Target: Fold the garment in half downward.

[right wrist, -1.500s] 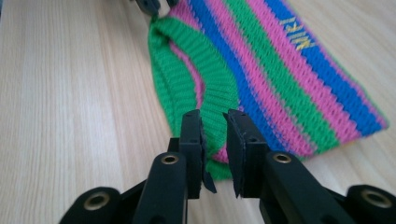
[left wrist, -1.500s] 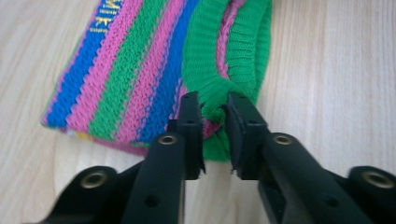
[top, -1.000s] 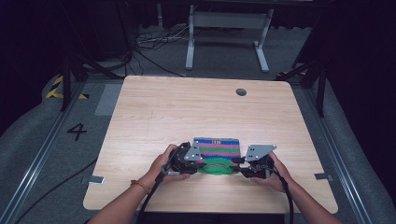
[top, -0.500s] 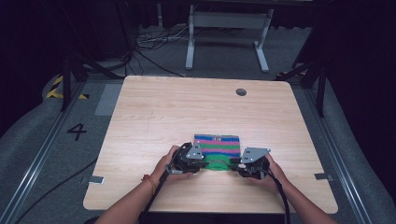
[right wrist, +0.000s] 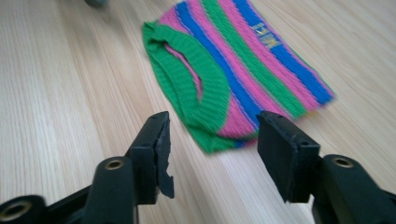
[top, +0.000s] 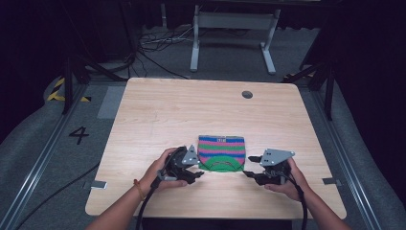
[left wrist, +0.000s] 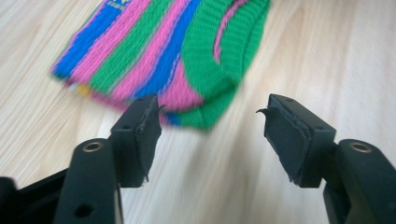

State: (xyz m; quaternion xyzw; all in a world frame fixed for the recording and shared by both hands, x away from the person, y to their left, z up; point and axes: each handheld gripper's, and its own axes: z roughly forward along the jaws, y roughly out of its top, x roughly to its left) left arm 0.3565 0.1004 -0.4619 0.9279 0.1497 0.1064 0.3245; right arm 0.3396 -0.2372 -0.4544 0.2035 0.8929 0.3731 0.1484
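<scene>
A: What am I looking at from where you're standing?

B: Person at a wooden table, one gripper per hand. Left gripper is sitting lower centre-left of the high view, right gripper lower centre-right. Both have their jaws spread wide, nothing between them.

A: And the thing itself?

B: Striped knit piece, pink, blue and green bands with a green ribbed edge. It's lying flat just below the middle of the high view, between the two grippers, near edge facing the person. In the left gripper view it's taking up the upper centre, its lower corner just beyond the jaw tips. In the right gripper view it's running from the centre to the upper right.

A: Touching it?

B: Not as far as I can tell. Both sets of jaws are sitting just short of the near corners.

A: How's it going to handle?

B: My guess: light, soft, floppy, no stiffness at all. It'll sag and bunch if taken by one point. Not fragile and not slippery, the knit should bite well on the pads. I'd be taking the two near corners on the green ribbed edge, one per gripper.

A: Surface and room?

B: Light wood grain, smooth, a small round hole upper right of the tabletop. Grey floor around it, cables and a white metal frame at the top of the frame, a painted "4" at the left. Surroundings are dark.
</scene>
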